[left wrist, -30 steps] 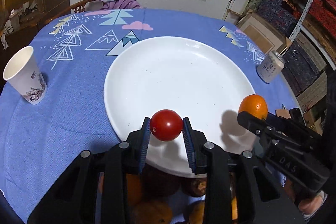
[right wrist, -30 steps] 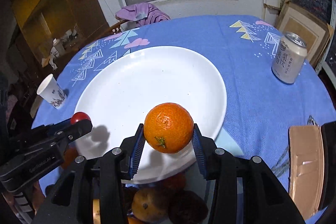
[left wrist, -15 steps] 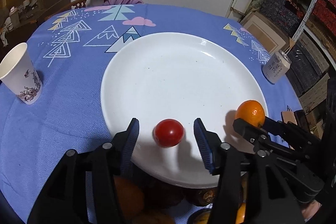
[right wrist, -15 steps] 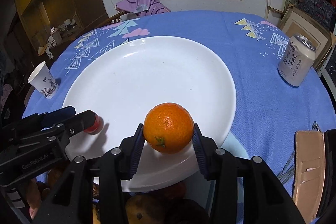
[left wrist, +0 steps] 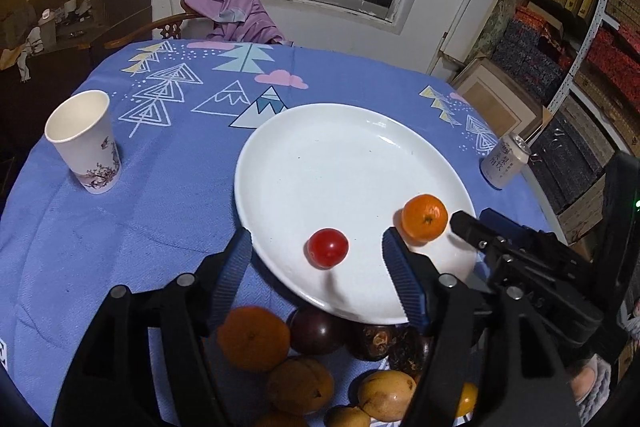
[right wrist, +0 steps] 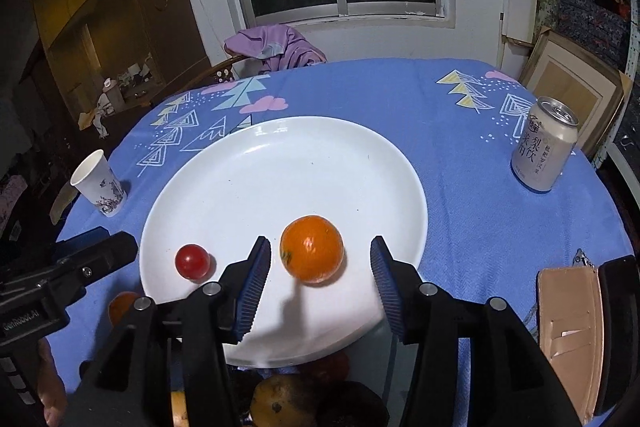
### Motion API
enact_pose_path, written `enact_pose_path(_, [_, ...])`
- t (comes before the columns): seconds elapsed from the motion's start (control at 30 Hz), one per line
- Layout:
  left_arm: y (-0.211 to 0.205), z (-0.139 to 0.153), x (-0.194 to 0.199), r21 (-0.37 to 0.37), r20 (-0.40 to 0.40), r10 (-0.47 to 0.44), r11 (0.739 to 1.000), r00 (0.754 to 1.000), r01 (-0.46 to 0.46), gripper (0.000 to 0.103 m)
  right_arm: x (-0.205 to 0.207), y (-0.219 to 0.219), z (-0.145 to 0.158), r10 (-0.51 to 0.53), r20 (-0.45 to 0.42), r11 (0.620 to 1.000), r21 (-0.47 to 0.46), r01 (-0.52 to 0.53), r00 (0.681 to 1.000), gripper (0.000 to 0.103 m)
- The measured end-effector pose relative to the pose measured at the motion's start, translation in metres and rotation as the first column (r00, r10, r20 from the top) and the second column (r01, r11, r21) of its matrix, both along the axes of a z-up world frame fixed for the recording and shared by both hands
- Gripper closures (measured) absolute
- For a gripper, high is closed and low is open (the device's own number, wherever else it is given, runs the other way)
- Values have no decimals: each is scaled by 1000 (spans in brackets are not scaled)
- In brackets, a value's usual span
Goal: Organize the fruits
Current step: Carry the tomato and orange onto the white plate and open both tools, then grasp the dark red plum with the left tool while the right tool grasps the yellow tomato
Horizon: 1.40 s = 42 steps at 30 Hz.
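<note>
A small red tomato [left wrist: 327,248] lies on the near part of the white plate [left wrist: 340,167], free between the widening jaws of my left gripper [left wrist: 316,267], whose pads do not touch it. An orange [right wrist: 312,249] rests on the same plate [right wrist: 288,171] to the tomato's [right wrist: 192,261] right. My right gripper [right wrist: 318,275] has its jaws opening around the orange with a gap on both sides. In the left wrist view the orange [left wrist: 424,218] sits just ahead of the right gripper's black fingertips [left wrist: 464,223].
Several loose fruits [left wrist: 304,359] lie on the blue tablecloth [left wrist: 120,235] below the plate's near rim. A paper cup [left wrist: 86,143] stands at the left, a drink can [right wrist: 545,147] at the right. A tan wallet [right wrist: 570,339] lies at the near right edge.
Both grippers let go: the left jaws spread off the tomato, the right jaws off the orange. Both fruits now rest on the plate, and both grippers have risen and drawn back slightly.
</note>
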<state>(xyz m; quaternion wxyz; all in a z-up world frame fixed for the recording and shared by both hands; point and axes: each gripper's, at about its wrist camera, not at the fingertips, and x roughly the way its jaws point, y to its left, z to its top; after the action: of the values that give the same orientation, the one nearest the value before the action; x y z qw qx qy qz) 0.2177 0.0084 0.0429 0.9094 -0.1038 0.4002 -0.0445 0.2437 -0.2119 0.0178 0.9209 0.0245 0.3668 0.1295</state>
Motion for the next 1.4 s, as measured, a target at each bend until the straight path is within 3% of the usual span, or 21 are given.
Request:
enact_pose_path(0.1, [9, -2, -18, 37, 12, 15, 999, 1000, -15, 36, -17, -6, 6, 6, 21, 1000, 13, -6, 1000, 50])
enact_pose_path(0.27, [34, -10, -56, 30, 14, 47, 998, 999, -48, 36, -63, -19, 16, 16, 70, 998, 61, -20, 997, 50])
enact_pose_path(0.37, [49, -16, -89, 44, 39, 81, 996, 996, -83, 26, -97, -29, 18, 12, 101, 995, 102, -22, 995, 49])
enact_pose_path(0.63, [67, -49, -152, 127, 32, 119, 984, 992, -122, 24, -160, -39, -23, 13, 72, 996, 86, -19, 997, 44])
enact_pose_path(0.77, [55, -49, -157, 188, 61, 95, 976, 994, -105, 24, -164, -39, -23, -2, 95, 998, 69, -4, 995, 39])
enact_pose_path(0.97, [38, -55, -152, 257, 37, 48, 965, 998, -56, 24, -161, -37, -27, 8, 67, 997, 83, -13, 998, 39])
enact_pose_path(1.13, [47, -62, -144, 242, -11, 79, 967, 997, -74, 13, -162, -37, -27, 8, 70, 997, 81, -14, 998, 36])
enact_pose_path(1.3, [70, -50, -147, 232, 51, 179, 955, 983, -186, 12, -162, -36, -28, 8, 65, 996, 84, -14, 998, 36])
enact_pose_path(1.4, [69, -53, -145, 196, 27, 145, 970, 989, -147, 12, -163, -34, -28, 15, 68, 997, 73, -20, 998, 36])
